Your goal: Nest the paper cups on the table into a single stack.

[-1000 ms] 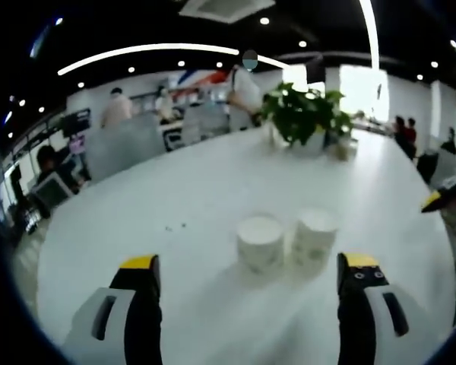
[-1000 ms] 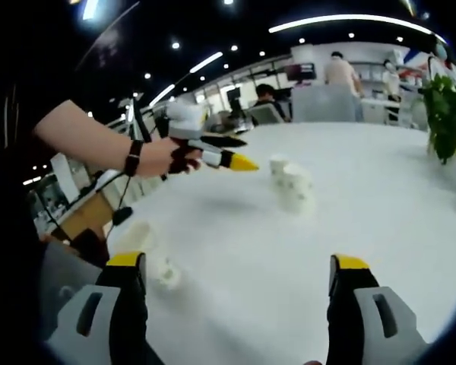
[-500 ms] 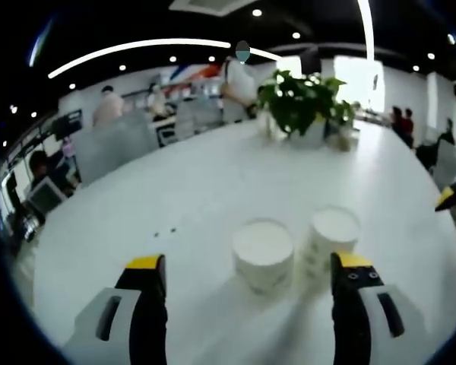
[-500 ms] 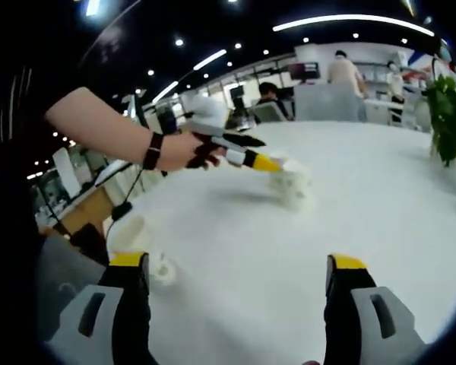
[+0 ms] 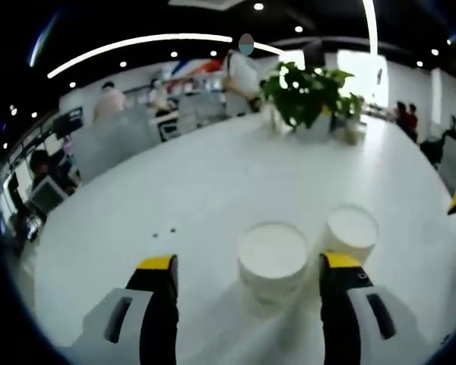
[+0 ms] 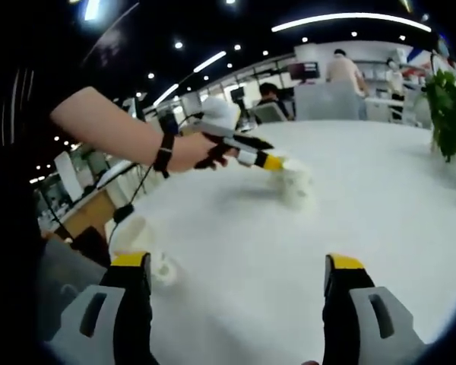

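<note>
Paper cups (image 5: 273,255) stand upright between left gripper (image 5: 247,266) jaws.

Matt white paper cups (image 5: 273,257) (smooth-sided) stand on a glossy white table (image 5: 175,190) that mirrors the ceiling lights.

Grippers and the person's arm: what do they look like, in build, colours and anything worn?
Each gripper has two black jaws with yellow tips and pale grey slotted housings, as on the right gripper and left gripper. In the right gripper view the left one shows a white body, with a black cable trailing. The arm is bare, with a dark wristband.
</note>
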Action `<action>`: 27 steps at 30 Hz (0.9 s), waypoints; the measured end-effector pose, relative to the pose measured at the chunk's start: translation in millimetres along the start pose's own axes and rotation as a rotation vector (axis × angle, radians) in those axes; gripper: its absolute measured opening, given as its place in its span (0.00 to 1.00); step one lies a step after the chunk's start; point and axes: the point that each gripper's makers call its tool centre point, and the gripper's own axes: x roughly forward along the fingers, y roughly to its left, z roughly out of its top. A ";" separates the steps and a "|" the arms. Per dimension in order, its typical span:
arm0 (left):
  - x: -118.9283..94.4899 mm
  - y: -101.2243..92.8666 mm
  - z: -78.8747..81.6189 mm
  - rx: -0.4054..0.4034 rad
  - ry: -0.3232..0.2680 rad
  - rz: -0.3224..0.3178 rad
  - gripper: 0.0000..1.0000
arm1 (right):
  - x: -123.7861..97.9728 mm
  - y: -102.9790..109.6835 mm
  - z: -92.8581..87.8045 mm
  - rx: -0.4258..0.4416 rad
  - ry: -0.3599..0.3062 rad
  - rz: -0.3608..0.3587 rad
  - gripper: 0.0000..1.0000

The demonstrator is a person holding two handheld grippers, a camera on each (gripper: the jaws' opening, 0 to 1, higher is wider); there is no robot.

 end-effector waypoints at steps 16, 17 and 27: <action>4.5 -15.6 -1.6 0.047 0.013 -0.095 0.37 | 3.8 -0.4 0.3 0.020 -0.004 0.006 0.91; 4.4 -16.5 0.3 0.036 0.002 -0.099 0.37 | 3.8 -0.7 0.0 0.020 -0.003 0.006 0.91; 3.6 -20.1 0.7 0.007 -0.001 -0.122 0.36 | 5.1 0.9 -4.0 0.032 0.004 0.012 0.89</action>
